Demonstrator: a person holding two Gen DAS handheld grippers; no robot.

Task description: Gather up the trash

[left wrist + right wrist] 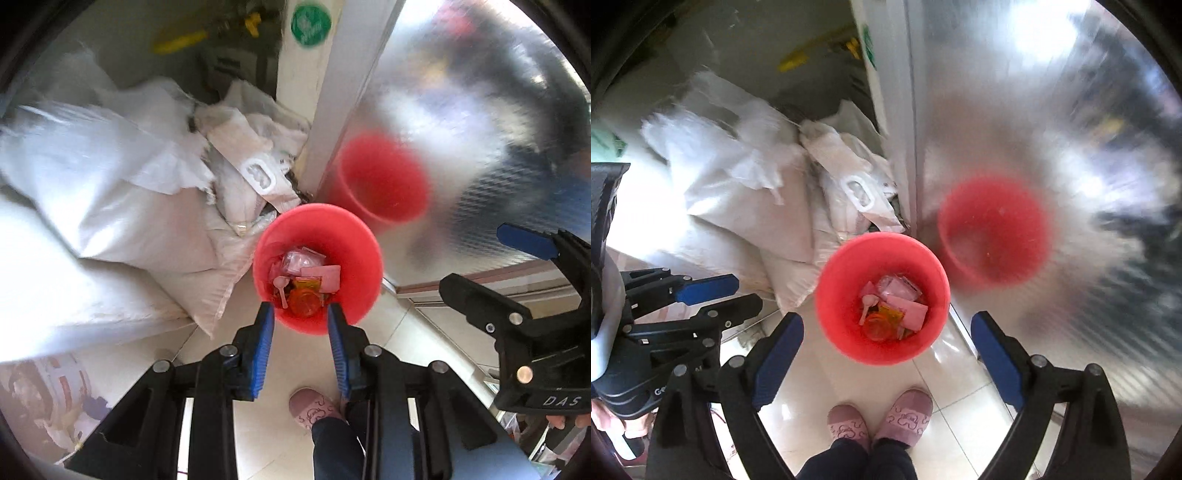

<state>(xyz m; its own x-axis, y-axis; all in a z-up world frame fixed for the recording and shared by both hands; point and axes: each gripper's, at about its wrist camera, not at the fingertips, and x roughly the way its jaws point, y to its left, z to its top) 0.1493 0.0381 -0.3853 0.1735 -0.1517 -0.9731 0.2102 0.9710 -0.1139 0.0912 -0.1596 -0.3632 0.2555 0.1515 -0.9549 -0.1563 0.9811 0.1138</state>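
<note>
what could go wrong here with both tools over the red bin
1. Both the left tool and the right tool are open and empty above the red bin, so any trash left elsewhere stays uncollected.
2. The bin's red reflection in the shiny metal panel could be mistaken for a second bin.
3. The pink slippers stand near the bin; a step might tip it.

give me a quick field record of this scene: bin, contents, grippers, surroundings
bin: round red plastic bin, upright on pale tiled floor
contents: pink wrappers, orange plastic piece, small pink spoon
left gripper: above bin's near rim, jaws apart, empty
right gripper: over bin, jaws wide, empty
surroundings: white woven sacks left of bin; shiny metal panel to right, reflecting bin; pink slippers below
</note>
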